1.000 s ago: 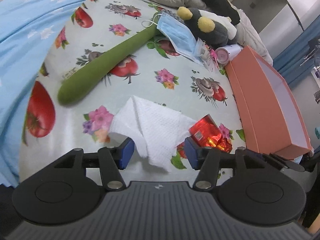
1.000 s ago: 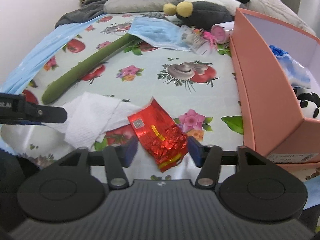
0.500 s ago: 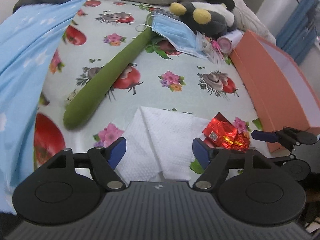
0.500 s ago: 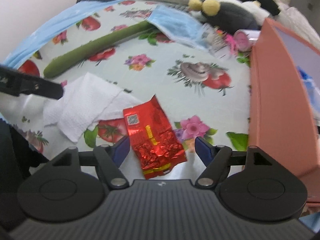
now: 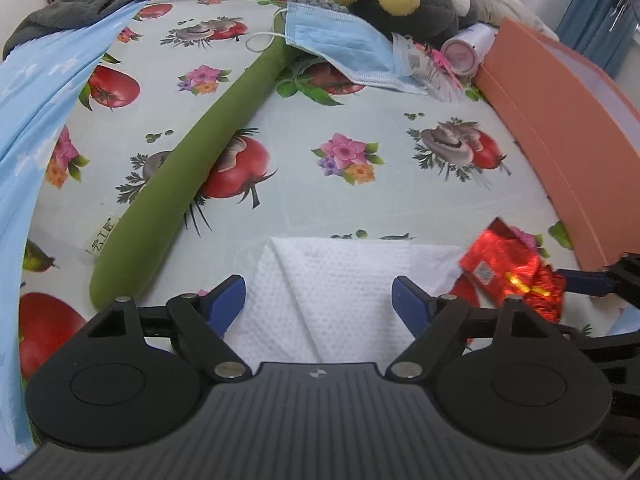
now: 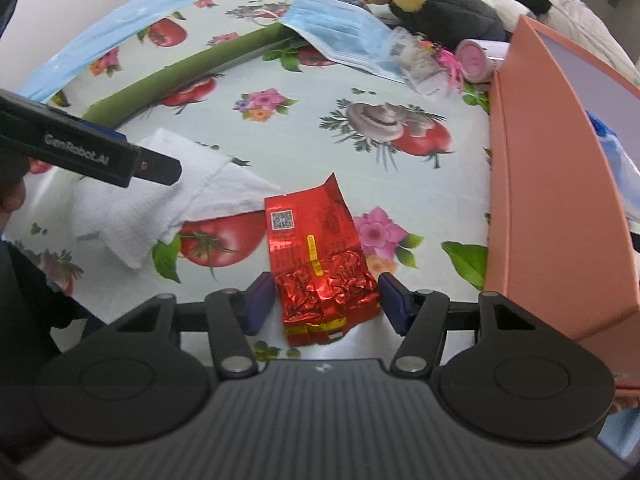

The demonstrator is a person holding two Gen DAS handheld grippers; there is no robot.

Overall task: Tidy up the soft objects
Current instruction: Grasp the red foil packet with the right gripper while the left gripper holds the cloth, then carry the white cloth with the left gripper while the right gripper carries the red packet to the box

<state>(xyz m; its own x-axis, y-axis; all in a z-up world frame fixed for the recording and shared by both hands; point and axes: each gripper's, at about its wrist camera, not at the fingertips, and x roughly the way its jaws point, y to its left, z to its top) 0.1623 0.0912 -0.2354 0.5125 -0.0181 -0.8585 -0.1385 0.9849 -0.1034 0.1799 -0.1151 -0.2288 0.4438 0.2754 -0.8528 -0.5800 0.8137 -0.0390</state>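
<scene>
Right wrist view: at three o'clock my orange box (image 6: 560,184) holds a few things already. Most remain out: green cushion (image 5: 192,160), white towel (image 5: 340,280), mask (image 5: 340,44). My right gripper (image 6: 326,300) gapes around the red packet (image 6: 320,256); left gripper (image 5: 319,300) hangs wide, empty, over the towel.

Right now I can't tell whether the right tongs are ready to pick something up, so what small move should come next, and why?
Probably close the right tongs on the red foil packet. They stand open, a finger on each side of the packet's crinkled lower end, which lies flat on the tablecloth. The orange box sits just to the right, a likely place to drop it.
</scene>
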